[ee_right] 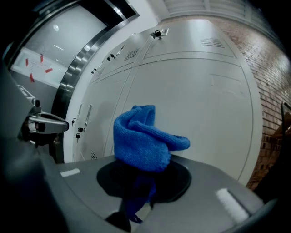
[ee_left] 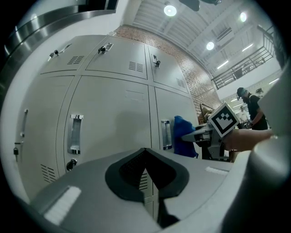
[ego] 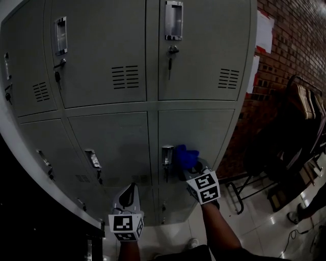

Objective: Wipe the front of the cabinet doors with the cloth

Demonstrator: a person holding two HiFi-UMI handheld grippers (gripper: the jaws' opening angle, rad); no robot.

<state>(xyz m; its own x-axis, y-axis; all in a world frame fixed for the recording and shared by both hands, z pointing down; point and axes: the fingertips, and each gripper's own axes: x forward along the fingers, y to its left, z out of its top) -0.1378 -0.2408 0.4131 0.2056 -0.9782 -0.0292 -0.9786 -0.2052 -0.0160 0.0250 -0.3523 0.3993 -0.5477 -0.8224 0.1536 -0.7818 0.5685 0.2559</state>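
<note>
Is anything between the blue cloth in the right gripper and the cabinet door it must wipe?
Nothing visible. The right gripper is shut on the blue cloth, and beyond it only the bare cabinet door shows. The door's handle lies left of the cloth, not in the way.

Locker area in a big industrial-type hall. Bank of grey metal cabinet doors with recessed handles, keys in locks, vent slots. Right of the cabinet: brick wall, rack of hangers. Glossy tiled floor below it. High ceiling with round lights, mezzanine railing.
</note>
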